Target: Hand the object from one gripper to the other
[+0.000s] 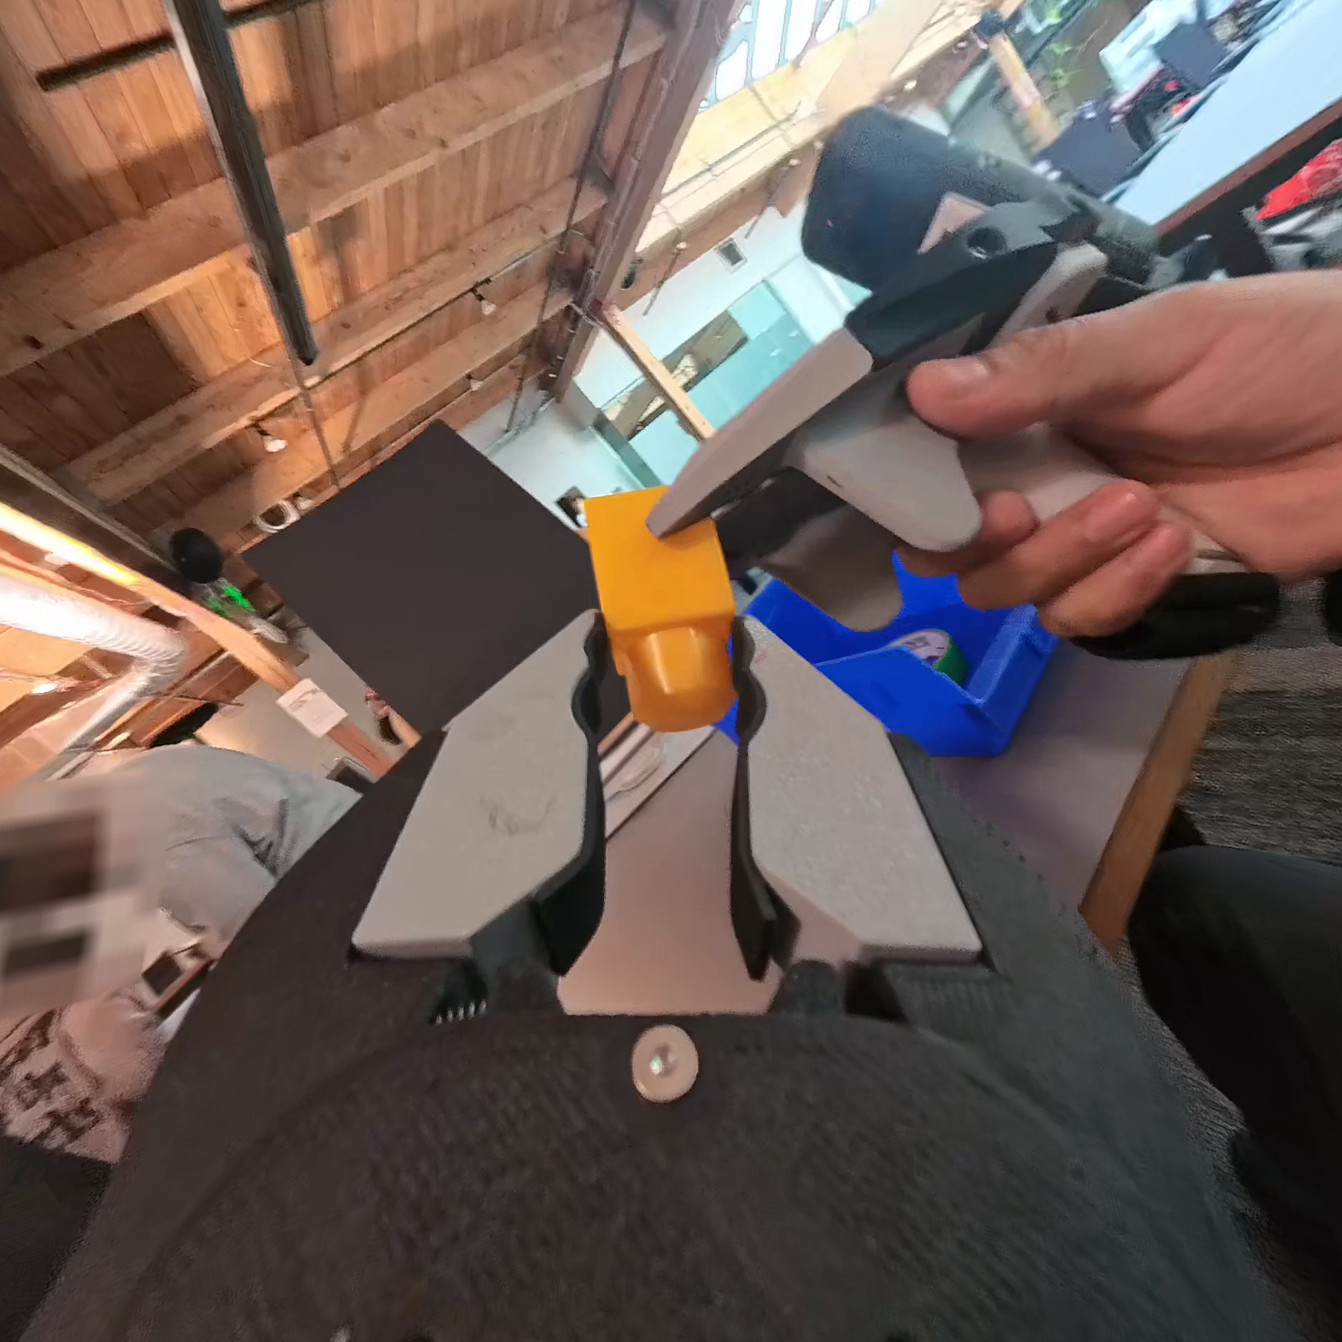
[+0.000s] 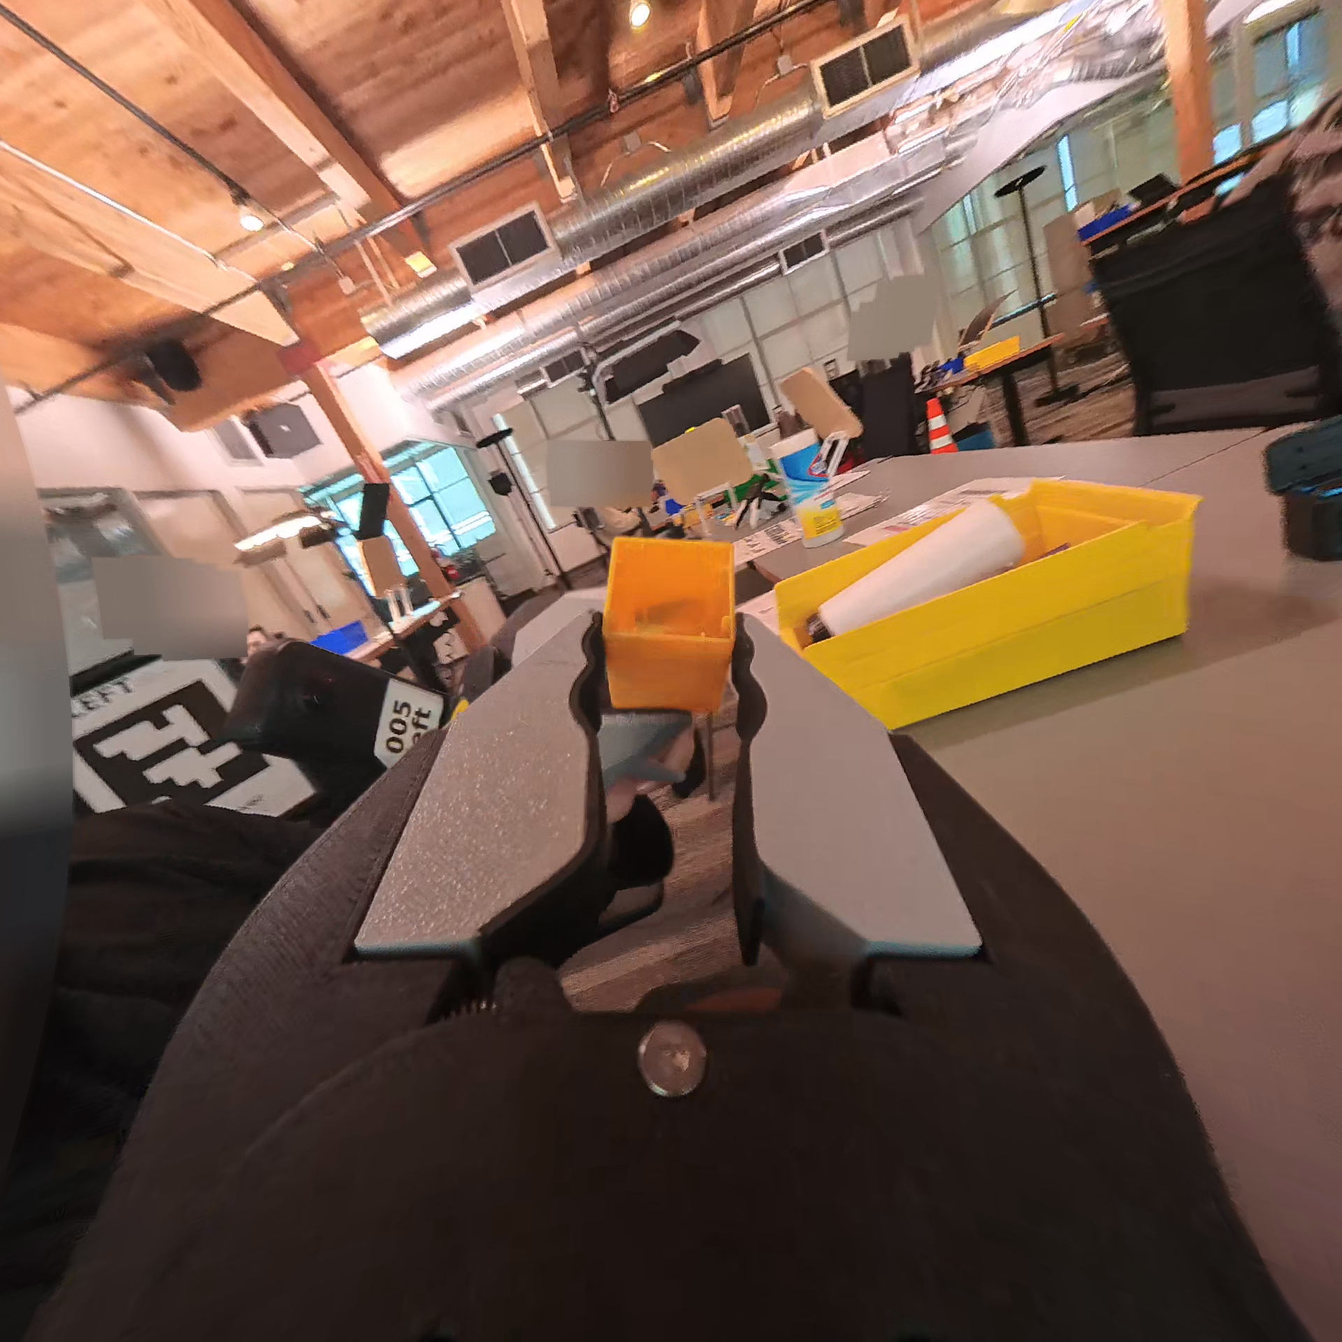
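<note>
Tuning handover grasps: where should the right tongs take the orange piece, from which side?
On the square box end of the orange piece, pads on two opposite flat outer walls, coming from the open end, opposite the left tongs. Those pinch the round tapered end, so the boxy half is free, and its parallel walls suit flat pads. The right tongs already sit there.

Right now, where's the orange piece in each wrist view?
Left wrist view: orange piece at centre, its round stub between the left gripper fingers.
Right wrist view: centre, open box end between the right gripper fingers.
Shared landmark: the grey table.
</note>
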### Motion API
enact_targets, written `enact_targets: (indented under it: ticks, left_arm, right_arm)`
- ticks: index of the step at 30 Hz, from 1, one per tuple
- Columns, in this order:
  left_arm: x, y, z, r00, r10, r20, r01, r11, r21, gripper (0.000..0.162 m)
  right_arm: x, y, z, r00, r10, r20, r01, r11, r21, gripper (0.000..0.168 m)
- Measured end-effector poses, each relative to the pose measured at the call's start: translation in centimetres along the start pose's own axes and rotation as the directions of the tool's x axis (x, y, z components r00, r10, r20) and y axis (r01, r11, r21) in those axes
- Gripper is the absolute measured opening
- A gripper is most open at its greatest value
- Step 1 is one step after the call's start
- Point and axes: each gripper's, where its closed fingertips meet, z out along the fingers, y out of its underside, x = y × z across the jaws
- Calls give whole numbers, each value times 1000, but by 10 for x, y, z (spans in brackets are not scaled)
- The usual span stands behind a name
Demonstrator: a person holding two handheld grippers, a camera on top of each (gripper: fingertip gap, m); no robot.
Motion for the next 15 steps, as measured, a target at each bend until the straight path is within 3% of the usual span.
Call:
enact_targets:
  ticks: [6,15]
  left_arm:
    - [13,-5,-5,988,-51,-143,54,998,19,36]
    - [22,4,-6,980,-3,-197,-2,1000,-25,37]
  right_arm:
    - [-5,-3,-8,993,-111,-42,109,992,-56,32]
    - [-1,-1,-8,997,-67,-31,65,996,-57,32]
